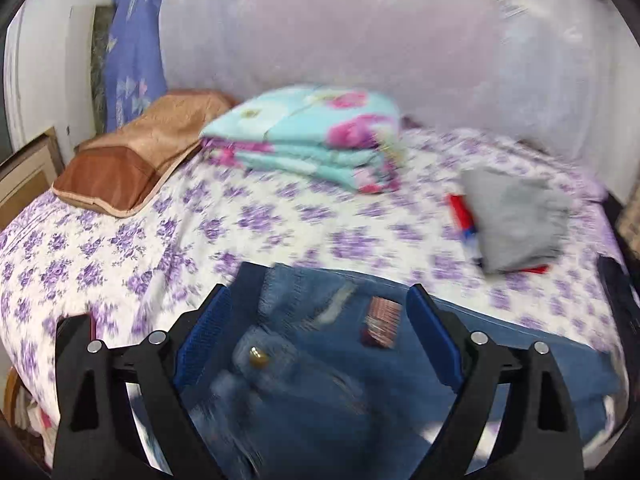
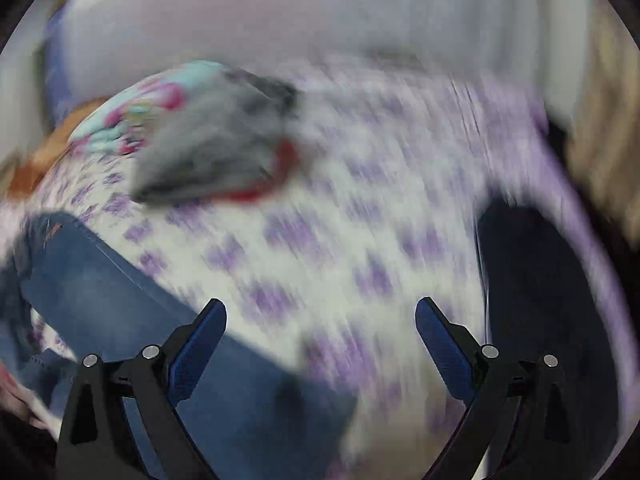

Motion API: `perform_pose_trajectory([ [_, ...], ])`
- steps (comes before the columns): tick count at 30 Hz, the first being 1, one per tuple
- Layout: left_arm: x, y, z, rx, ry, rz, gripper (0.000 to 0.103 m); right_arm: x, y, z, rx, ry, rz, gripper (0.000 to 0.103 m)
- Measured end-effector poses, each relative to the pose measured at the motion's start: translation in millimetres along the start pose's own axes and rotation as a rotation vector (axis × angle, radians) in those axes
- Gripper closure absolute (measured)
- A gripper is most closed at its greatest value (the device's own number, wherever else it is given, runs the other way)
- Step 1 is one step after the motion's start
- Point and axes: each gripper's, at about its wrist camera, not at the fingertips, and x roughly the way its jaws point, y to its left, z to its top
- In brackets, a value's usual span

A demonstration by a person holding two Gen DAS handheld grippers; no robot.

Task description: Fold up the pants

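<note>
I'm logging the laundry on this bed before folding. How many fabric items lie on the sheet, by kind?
Blue jeans: 1
Folded floral blanket: 1
Brown pillow: 1
Folded grey garment: 1
Red item under the grey garment, kind unclear: 1
Dark item at the right bed edge, too blurred to name: 1
Total: 6

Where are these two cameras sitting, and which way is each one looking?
Left wrist view: on the left gripper, looking forward between its open blue fingers across the jeans toward a brown pillow.
Right wrist view: on the right gripper, open, over the flowered bedsheet; heavily blurred.
Shared: the jeans, the sheet, the folded grey garment and the turquoise quilt.
</note>
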Motion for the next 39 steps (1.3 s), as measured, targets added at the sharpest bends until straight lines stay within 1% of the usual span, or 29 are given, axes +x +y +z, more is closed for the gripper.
perform_pose_trajectory([
  [1, 16.7, 9.0, 6.6, -0.008, 0.033, 0.018, 0.017, 2.6, -13.7, -13.8, 0.051, 0.026, 0.010, 0.007],
  [2, 32.7, 18.8, 9.8, -0.018, 0.063, 0.032, 0.017, 5.3, -18.3, -22.1, 0.077, 0.040, 0.037, 0.007],
  [3, 54.2, 30.9, 13.2, -0.026, 0.113, 0.048, 0.017, 10.1, -22.6, -31.4, 0.101, 0.057, 0.089, 0.007],
  [4, 67.1, 41.3, 13.5, -0.036, 0.150, 0.066, 0.017, 16.3, -19.4, -35.5, 0.106, 0.071, 0.117, 0.007],
  [5, 75.4, 48.4, 13.4, -0.051, 0.169, 0.071, 0.017, 22.4, -16.2, -38.4, 0.109, 0.086, 0.140, 0.007],
  [6, 89.5, 58.9, 12.2, -0.073, 0.208, 0.066, 0.017, 27.8, -12.3, -38.6, 0.104, 0.100, 0.156, 0.010],
  [7, 100.4, 67.1, 10.1, -0.096, 0.240, 0.076, 0.017, 36.9, -8.0, -38.5, 0.094, 0.122, 0.190, 0.019],
  [8, 105.5, 71.8, 8.9, -0.116, 0.253, 0.081, 0.017, 45.7, 1.2, -36.2, 0.072, 0.145, 0.222, 0.064],
  [9, 114.1, 75.2, 6.9, -0.129, 0.276, 0.069, 0.017, 48.5, 4.2, -35.0, 0.059, 0.144, 0.239, 0.077],
  [10, 119.6, 74.9, 4.7, -0.125, 0.293, 0.059, 0.017, 50.1, 6.1, -33.2, 0.049, 0.134, 0.241, 0.077],
  [12, 129.0, 67.5, 2.0, -0.085, 0.315, 0.061, 0.017, 54.8, 6.3, -32.5, 0.058, 0.127, 0.257, 0.078],
  [16, 139.9, 48.8, 2.7, -0.014, 0.310, 0.054, 0.015, 48.7, 6.6, -33.3, 0.052, 0.092, 0.252, 0.078],
  [18, 148.5, 44.2, 1.8, 0.006, 0.331, 0.070, 0.008, 43.5, 6.3, -34.1, 0.050, 0.072, 0.240, 0.079],
  [20, 161.1, 42.5, -3.6, 0.012, 0.378, 0.070, 0.007, 39.8, 5.4, -33.7, 0.047, 0.050, 0.230, 0.079],
  [21, 164.7, 41.8, -8.3, 0.014, 0.392, 0.061, 0.011, 37.5, 5.6, -34.2, 0.043, 0.039, 0.227, 0.079],
  [22, 162.7, 39.4, -10.1, 0.031, 0.379, 0.051, 0.018, 36.1, 5.1, -34.0, 0.044, 0.030, 0.227, 0.079],
  [24, 153.4, 32.7, -10.1, 0.053, 0.357, 0.044, 0.039, 33.6, 5.1, -31.6, 0.046, 0.006, 0.220, 0.080],
  [25, 148.8, 30.4, -9.2, 0.051, 0.348, 0.034, 0.046, 29.4, 4.9, -27.9, 0.046, -0.022, 0.215, 0.080],
  [26, 141.9, 28.2, -6.8, 0.044, 0.335, 0.017, 0.055, 23.6, 5.2, -21.6, 0.041, -0.057, 0.196, 0.080],
  [28, 128.1, 23.9, 0.0, 0.033, 0.294, 0.001, 0.057, 10.7, 5.1, -4.1, 0.034, -0.128, 0.164, 0.080],
  [29, 117.1, 20.9, 6.5, 0.021, 0.262, -0.014, 0.057, 7.7, 4.8, 4.4, 0.029, -0.144, 0.154, 0.080],
  [31, 103.2, 16.4, 18.1, -0.003, 0.208, -0.036, 0.057, 7.0, 3.8, 32.8, 0.007, -0.165, 0.119, 0.080],
  [33, 96.0, 12.8, 31.8, -0.036, 0.158, -0.035, 0.057, 17.6, 2.5, 59.4, 0.004, -0.160, 0.106, 0.080],
  [34, 98.2, 11.7, 36.1, -0.044, 0.145, -0.025, 0.057, 33.1, 2.6, 75.7, -0.004, -0.137, 0.096, 0.080],
  [35, 107.2, 10.9, 39.7, -0.041, 0.140, 0.014, 0.056, 52.7, 3.7, 86.9, -0.016, -0.095, 0.093, 0.079],
  [36, 121.0, 12.7, 42.7, -0.043, 0.152, 0.049, 0.054, 88.3, 5.5, 97.2, -0.028, 0.005, 0.069, 0.073],
  [37, 137.1, 16.4, 40.5, -0.056, 0.181, 0.090, 0.051, 112.8, 6.1, 99.0, -0.032, 0.057, 0.036, 0.072],
  [38, 155.4, 21.6, 36.5, -0.068, 0.234, 0.123, 0.044, 136.9, 7.1, 97.5, -0.043, 0.093, -0.016, 0.069],
  [39, 181.7, 28.4, 28.6, -0.080, 0.323, 0.138, 0.040, 149.0, 8.4, 94.1, -0.053, 0.106, -0.062, 0.057],
])
